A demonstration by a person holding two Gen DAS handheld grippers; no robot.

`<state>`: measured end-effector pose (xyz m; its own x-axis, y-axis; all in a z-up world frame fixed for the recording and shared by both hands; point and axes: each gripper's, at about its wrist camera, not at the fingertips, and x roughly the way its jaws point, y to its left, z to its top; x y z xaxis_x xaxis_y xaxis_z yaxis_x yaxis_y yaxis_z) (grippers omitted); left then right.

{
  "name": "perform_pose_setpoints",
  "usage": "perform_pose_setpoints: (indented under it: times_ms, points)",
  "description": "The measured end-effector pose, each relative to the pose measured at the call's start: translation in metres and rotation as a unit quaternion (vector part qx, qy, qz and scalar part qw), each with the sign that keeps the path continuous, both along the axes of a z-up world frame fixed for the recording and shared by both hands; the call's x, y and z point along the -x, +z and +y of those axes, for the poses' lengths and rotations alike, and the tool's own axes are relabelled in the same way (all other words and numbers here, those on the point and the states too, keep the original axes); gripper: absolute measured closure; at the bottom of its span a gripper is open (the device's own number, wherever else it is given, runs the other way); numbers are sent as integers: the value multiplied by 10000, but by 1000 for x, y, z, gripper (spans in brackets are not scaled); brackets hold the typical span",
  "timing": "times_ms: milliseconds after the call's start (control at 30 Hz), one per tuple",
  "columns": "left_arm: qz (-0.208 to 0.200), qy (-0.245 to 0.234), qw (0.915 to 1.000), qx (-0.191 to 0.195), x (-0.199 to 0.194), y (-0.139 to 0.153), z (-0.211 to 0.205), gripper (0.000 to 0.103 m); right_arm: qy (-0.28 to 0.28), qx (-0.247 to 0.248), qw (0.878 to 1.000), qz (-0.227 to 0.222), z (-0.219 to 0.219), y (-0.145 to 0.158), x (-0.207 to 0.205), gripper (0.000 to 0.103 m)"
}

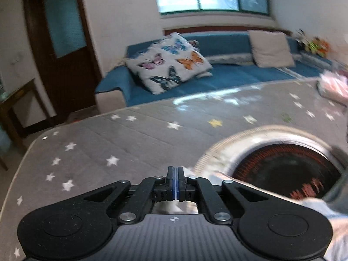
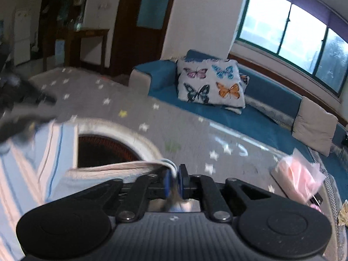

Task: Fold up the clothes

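A light striped garment (image 2: 32,152), blue, pink and white, hangs at the left of the right wrist view. My right gripper (image 2: 174,174) is shut on a bunched edge of it. The cloth also shows pale at the lower right of the left wrist view (image 1: 322,208). My left gripper (image 1: 176,174) has its pads pressed together above the grey star-patterned mat (image 1: 121,143); whether cloth is between them I cannot tell. A round woven basket (image 1: 282,167) with a dark red inside sits on the mat, also visible in the right wrist view (image 2: 104,150).
A blue sofa (image 1: 228,76) with a butterfly pillow (image 1: 169,63) and a beige cushion (image 1: 269,47) stands behind the mat. A pink bag (image 2: 298,178) lies at the mat's right. A dark door (image 1: 58,43) and a wooden table (image 2: 84,37) are at the left.
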<state>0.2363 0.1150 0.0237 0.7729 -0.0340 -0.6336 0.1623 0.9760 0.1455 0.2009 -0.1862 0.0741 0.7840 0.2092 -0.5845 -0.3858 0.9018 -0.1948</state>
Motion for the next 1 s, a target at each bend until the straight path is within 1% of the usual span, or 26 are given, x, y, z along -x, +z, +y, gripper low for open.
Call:
perform_pose_setpoints:
  times_ms: [33, 100, 133, 167, 267, 367, 400, 533, 600, 767, 867, 900, 967, 1000]
  points:
    - [61, -98, 9999, -20, 0, -3, -4, 98, -38, -97, 9999, -10, 1, 0, -6, 80]
    - [147, -217, 9996, -95, -1, -10, -14, 97, -28, -338, 9994, 15, -2, 1, -15, 73]
    - [191, -265, 9994, -124, -3, -13, -18, 97, -75, -410, 9991, -21, -3, 1, -18, 67]
    - [223, -281, 9992, -146, -4, -16, -22, 97, -174, -461, 9987, -92, -5, 1, -21, 65]
    - [334, -353, 9986, -199, -6, -25, -28, 92, -293, -544, 9980, -131, -12, 3, -26, 65]
    - [424, -395, 9981, -225, -9, -31, -31, 91, -390, -534, 9978, -65, -23, 1, -29, 65]
    - [456, -393, 9979, -227, -10, -33, -32, 91, -417, -534, 9977, -17, -26, -1, -29, 65]
    - [486, -439, 9976, -243, -13, -38, -35, 91, -477, -549, 9964, 425, -39, -18, -36, 65]
    - [497, -471, 9974, -232, -14, -38, -37, 91, -380, -534, 9956, 663, -37, -29, -36, 65]
    - [517, -552, 9969, -218, -18, -38, -37, 91, -21, -417, 9952, 888, -17, -44, -43, 65]
    - [464, -494, 9974, -247, -17, -37, -34, 86, 118, -269, 9946, 991, -7, -53, -49, 65]
    - [434, -480, 9976, -263, -16, -37, -33, 78, 155, -250, 9941, 1047, -5, -56, -52, 65]
    - [406, -461, 9977, -276, -17, -36, -31, 70, 219, -176, 9931, 1141, -1, -62, -55, 66]
    - [410, -468, 9977, -271, -17, -37, -31, 69, 244, -151, 9926, 1181, 0, -64, -56, 67]
